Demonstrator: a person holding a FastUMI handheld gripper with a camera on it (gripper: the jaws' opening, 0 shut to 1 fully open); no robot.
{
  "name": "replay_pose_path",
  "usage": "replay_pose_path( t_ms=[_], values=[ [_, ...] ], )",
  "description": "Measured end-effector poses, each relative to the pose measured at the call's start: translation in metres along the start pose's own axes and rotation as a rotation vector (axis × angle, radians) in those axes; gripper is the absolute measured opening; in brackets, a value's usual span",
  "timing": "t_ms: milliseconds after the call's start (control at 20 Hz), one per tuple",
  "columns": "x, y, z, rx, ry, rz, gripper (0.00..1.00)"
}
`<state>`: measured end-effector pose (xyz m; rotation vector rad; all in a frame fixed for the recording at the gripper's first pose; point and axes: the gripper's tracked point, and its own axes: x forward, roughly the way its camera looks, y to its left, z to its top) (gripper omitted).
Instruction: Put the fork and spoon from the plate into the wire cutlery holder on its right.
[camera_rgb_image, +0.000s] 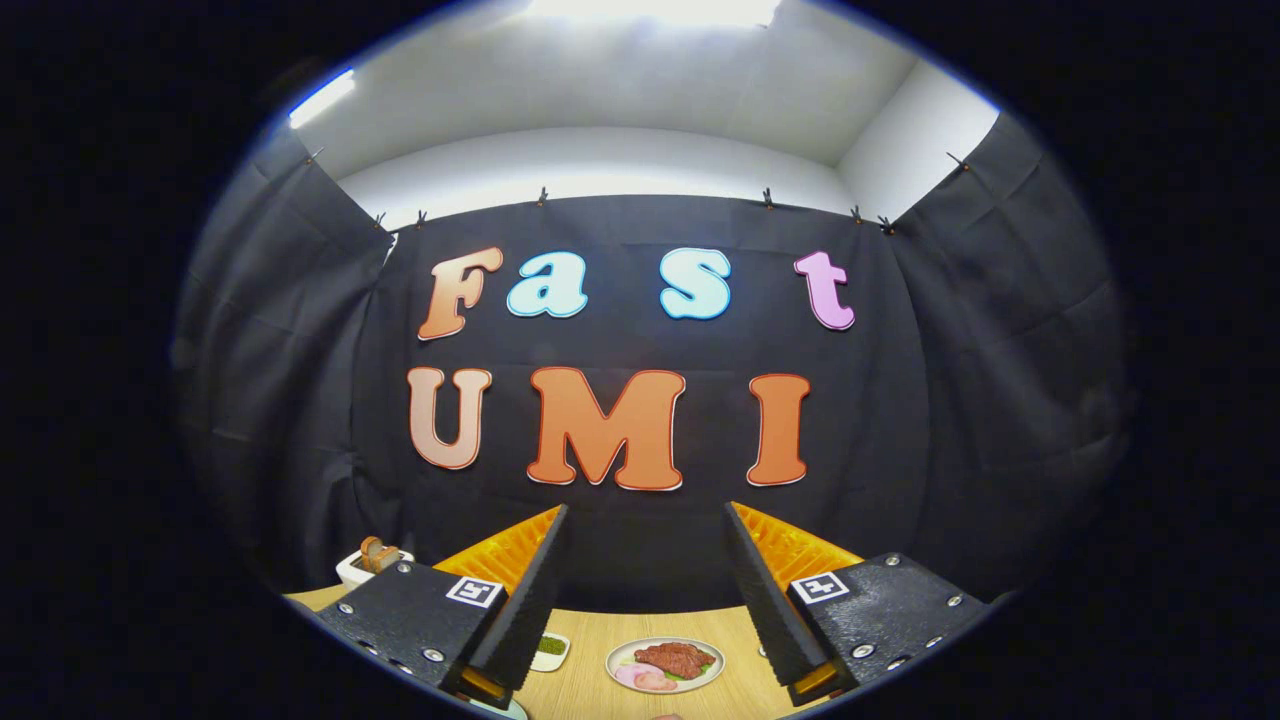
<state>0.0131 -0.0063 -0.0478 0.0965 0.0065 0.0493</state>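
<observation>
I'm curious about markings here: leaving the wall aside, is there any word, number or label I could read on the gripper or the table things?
Readable text: none.
Gripper, open with nothing between its fingers: a square black-and-white tag on the left finger and another on the right, which are patterns, not words.
Food plate and small green dish on the table: no writing visible.

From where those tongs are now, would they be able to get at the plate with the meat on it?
Probably yes: the tongs are open and hold nothing, and the plate lies on the table between the fingers with nothing in the way.
</observation>
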Motion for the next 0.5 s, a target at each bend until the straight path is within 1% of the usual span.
replay_pose_path(
  t_ms=[500],
  values=[
    [0.003,0.018,-0.005,-0.005,0.012,0.012,0.89]
  ],
)
